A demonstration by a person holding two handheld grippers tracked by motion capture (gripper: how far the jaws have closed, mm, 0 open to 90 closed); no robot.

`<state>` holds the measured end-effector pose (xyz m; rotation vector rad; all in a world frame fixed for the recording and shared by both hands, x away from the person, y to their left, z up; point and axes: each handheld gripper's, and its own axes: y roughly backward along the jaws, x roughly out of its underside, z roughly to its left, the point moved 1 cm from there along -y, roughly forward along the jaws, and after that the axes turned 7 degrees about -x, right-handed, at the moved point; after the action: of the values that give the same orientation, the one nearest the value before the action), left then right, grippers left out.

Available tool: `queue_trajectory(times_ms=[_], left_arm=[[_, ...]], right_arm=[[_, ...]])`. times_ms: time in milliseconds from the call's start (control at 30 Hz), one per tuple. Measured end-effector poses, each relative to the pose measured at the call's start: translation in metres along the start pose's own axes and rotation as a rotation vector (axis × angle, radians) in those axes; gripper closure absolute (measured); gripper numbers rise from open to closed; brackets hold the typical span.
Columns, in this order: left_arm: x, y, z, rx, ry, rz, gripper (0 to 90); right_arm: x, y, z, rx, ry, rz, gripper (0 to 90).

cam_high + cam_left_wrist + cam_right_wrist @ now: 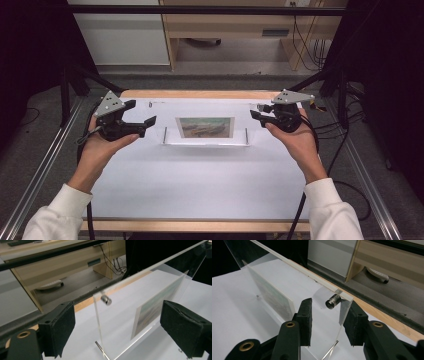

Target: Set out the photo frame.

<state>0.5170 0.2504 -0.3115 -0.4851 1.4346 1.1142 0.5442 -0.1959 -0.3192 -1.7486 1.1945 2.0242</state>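
Standing upright near the far middle of the white bench (200, 175), a clear acrylic photo frame (205, 129) is showing a landscape print (205, 127) at its centre. The left tool (145, 124) is hovering just beside the frame's left end, its jaws spread wide; in the left gripper view the frame's edge (98, 322) and a small metal standoff (106, 300) are sitting in the gap between the two padded jaws without touching either. The right tool (256, 114) is sitting at the frame's right end, and in the right gripper view its jaws are flanking the clear edge (343, 311) closely, below another metal standoff (332, 301); I cannot tell whether the pads are pressing the acrylic or merely lying beside it. A wooden cabinet (240, 25) is standing beyond the bench.
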Motion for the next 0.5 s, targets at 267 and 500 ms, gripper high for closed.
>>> queue_trajectory(times_ms=[267,500], left_arm=[[0.022,0.0,0.005,0.003,0.043,0.031,11.2],[0.042,-0.005,0.006,0.001,0.061,0.06,10.4]], right_arm=[[-0.002,-0.005,-0.005,0.005,-0.019,-0.005,61.2],[-0.004,-0.009,-0.01,0.007,-0.034,-0.013,61.0]])
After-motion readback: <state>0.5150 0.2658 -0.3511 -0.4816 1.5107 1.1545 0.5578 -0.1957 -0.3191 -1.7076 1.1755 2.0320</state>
